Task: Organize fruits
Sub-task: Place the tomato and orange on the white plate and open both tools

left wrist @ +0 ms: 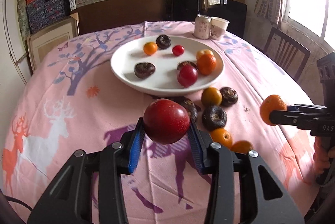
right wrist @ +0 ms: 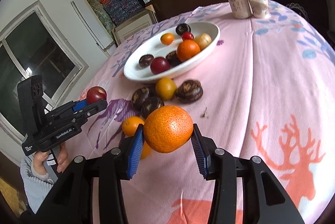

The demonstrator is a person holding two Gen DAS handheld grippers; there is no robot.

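My left gripper (left wrist: 166,122) is shut on a dark red plum (left wrist: 165,119) and holds it above the pink tablecloth, short of the white plate (left wrist: 125,75). My right gripper (right wrist: 168,129) is shut on an orange (right wrist: 168,127) and holds it above the cloth; it also shows in the left wrist view (left wrist: 272,113) at the right. The white plate (right wrist: 134,75) holds several fruits: oranges, red plums, dark water chestnuts. Loose fruit lies before the plate: a yellow-orange fruit (left wrist: 211,96), water chestnuts (left wrist: 214,118), small oranges (left wrist: 223,137).
A can (left wrist: 202,26) and a paper cup (left wrist: 218,27) stand at the table's far edge. A wooden chair (left wrist: 286,52) is at the right. Shelves of boxes fill the back wall. The left gripper is visible in the right wrist view (right wrist: 96,101).
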